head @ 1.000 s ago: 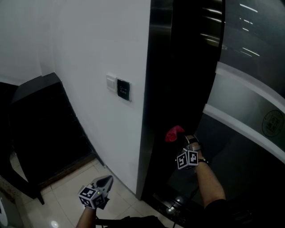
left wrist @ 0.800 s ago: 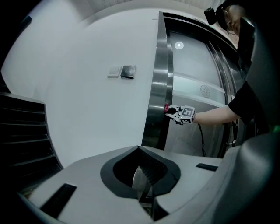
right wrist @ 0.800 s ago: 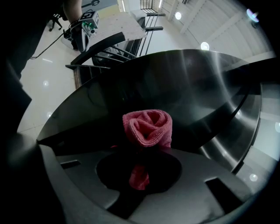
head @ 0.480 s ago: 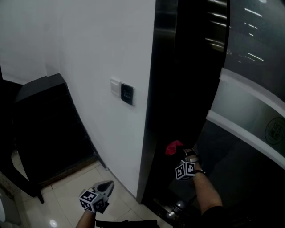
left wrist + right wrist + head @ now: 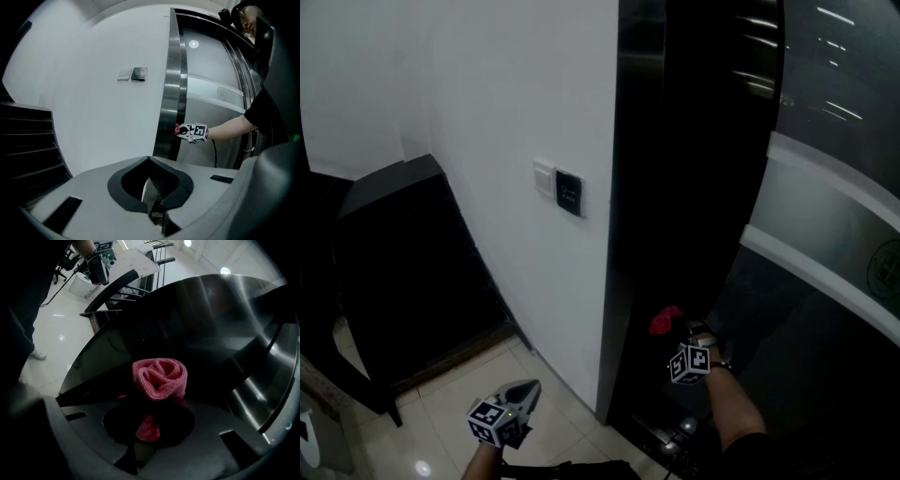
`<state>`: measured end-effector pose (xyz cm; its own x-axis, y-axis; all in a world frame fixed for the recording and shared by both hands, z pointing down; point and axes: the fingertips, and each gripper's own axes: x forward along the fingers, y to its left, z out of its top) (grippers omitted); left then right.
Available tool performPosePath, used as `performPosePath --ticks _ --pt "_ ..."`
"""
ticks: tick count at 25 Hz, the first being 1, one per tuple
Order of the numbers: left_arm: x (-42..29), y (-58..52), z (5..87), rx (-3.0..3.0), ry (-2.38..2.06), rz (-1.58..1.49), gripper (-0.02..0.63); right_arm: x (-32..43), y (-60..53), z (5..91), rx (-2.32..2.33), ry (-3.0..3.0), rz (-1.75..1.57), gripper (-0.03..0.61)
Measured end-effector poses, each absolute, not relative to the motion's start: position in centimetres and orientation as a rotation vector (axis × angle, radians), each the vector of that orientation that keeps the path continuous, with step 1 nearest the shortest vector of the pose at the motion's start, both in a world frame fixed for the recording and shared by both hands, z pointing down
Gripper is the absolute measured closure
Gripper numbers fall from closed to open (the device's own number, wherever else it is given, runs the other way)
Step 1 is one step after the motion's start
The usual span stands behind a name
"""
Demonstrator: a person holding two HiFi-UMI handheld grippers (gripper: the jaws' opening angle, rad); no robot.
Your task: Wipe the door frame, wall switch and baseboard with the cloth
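Note:
A bunched pink cloth (image 5: 159,378) is clamped in my right gripper (image 5: 152,420), which is shut on it. The cloth (image 5: 666,320) presses low on the dark metal door frame (image 5: 637,187), just inside its edge. The left gripper view shows the same cloth (image 5: 177,130) against the frame (image 5: 171,93) from the side. My left gripper (image 5: 523,394) hangs low over the tiled floor, shut with nothing in it. The wall switch (image 5: 544,177) and a dark panel (image 5: 569,192) sit on the white wall, well above both grippers.
A dark cabinet (image 5: 403,272) stands against the wall at the left. Pale floor tiles (image 5: 450,422) lie below. A glass door with a frosted band (image 5: 825,234) fills the right. A cable and metal fitting (image 5: 675,436) lie at the threshold.
My right gripper has slid down the door frame with the cloth. The left gripper stays about where it was.

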<state>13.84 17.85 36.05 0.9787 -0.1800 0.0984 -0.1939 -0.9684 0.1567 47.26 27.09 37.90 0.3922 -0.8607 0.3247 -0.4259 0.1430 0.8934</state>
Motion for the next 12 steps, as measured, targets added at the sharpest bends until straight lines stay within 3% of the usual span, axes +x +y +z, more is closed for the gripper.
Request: performPosePath --ticks 12 --pt "14.4 19.0 36.2 2.963 -0.235 0.134 0.623 45.9 29.1 45.0 1.450 -1.286 -0.168 0.529"
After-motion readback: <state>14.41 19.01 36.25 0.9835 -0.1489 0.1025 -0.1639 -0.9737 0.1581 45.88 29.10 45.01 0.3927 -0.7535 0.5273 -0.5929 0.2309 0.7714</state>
